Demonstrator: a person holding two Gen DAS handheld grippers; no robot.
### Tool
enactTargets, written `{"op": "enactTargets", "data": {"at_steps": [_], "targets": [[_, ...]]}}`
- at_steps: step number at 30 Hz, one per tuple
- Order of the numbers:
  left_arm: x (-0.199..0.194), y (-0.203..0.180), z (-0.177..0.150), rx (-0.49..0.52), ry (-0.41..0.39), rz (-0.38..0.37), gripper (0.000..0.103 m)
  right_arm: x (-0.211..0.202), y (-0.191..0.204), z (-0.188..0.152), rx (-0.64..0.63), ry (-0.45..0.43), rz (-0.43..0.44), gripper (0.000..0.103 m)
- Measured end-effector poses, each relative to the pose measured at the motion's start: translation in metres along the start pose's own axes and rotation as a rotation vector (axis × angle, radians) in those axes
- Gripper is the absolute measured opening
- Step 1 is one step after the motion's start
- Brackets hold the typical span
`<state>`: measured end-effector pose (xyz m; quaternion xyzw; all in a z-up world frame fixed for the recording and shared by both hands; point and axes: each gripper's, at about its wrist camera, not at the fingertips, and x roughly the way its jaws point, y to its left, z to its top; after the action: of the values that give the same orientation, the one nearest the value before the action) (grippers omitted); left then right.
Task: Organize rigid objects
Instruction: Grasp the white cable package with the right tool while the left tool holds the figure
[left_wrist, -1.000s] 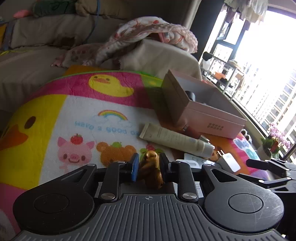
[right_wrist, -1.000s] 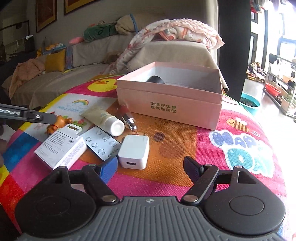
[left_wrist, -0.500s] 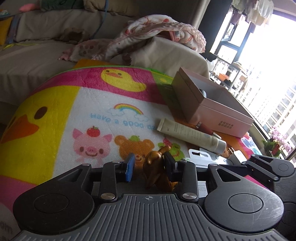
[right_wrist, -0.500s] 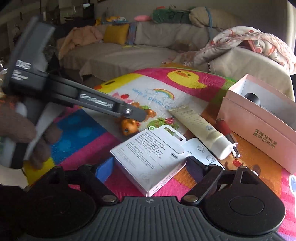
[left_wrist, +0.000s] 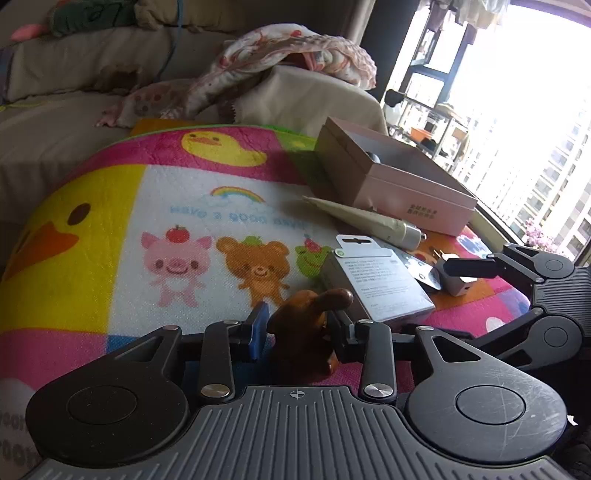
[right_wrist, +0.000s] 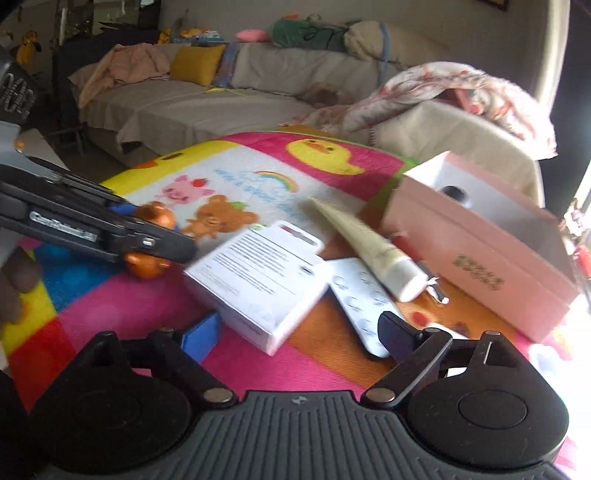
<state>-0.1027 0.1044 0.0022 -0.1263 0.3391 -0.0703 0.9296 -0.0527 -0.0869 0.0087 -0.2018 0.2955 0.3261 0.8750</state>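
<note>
- We have the left gripper (left_wrist: 295, 326) clenched on a small brown toy figure (left_wrist: 306, 325), its fingers pressing the figure's sides; the figure sits low over the near edge of the cartoon play mat (left_wrist: 110, 229). From the right wrist view the same toy shows orange between those fingers.
- The toy looks hard, glossy and light; we judge it could twist or slip, so a hold across its thick body suits it better than the thin raised limb.
- Our right gripper (right_wrist: 299, 332) is spread apart and holds nothing; it hovers just near of the white retail box (right_wrist: 258, 280).
- That box looks like stiff, light cardboard; we would take it across its narrow sides, since the flat top gives nothing to pinch.
- Farther right lie a blister card (right_wrist: 358, 299), a cream tube (right_wrist: 365, 243) and the open pink box (right_wrist: 480, 254), which we take as the likely container. The tube touches the card's far edge.
</note>
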Motion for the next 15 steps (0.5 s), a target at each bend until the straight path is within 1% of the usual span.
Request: {"op": "enactTargets", "data": {"at_steps": [1,4,6,11,13,15], "targets": [[-0.001,0.002,-0.001,-0.008,-0.003,-0.002,0.039,-0.003,-0.003,0.000,0.021,-0.002,0.011,0.091],[-0.004,0.006,-0.002,-0.019,-0.011,-0.018,0.038,-0.005,-0.011,0.006,0.128,0.013,0.127,0.091],[-0.004,0.005,-0.002,-0.010,-0.003,-0.024,0.038,0.001,-0.010,0.013,0.180,0.022,0.171,0.091],[-0.010,-0.003,-0.007,0.062,0.024,-0.019,0.038,0.017,-0.014,0.031,0.290,0.009,0.158,0.091],[-0.012,-0.006,-0.011,0.083,0.020,-0.014,0.038,0.025,-0.014,0.036,0.298,0.013,0.172,0.091],[-0.013,-0.004,-0.012,0.071,0.013,-0.016,0.038,0.034,-0.010,0.039,0.284,0.037,0.174,0.090]]}}
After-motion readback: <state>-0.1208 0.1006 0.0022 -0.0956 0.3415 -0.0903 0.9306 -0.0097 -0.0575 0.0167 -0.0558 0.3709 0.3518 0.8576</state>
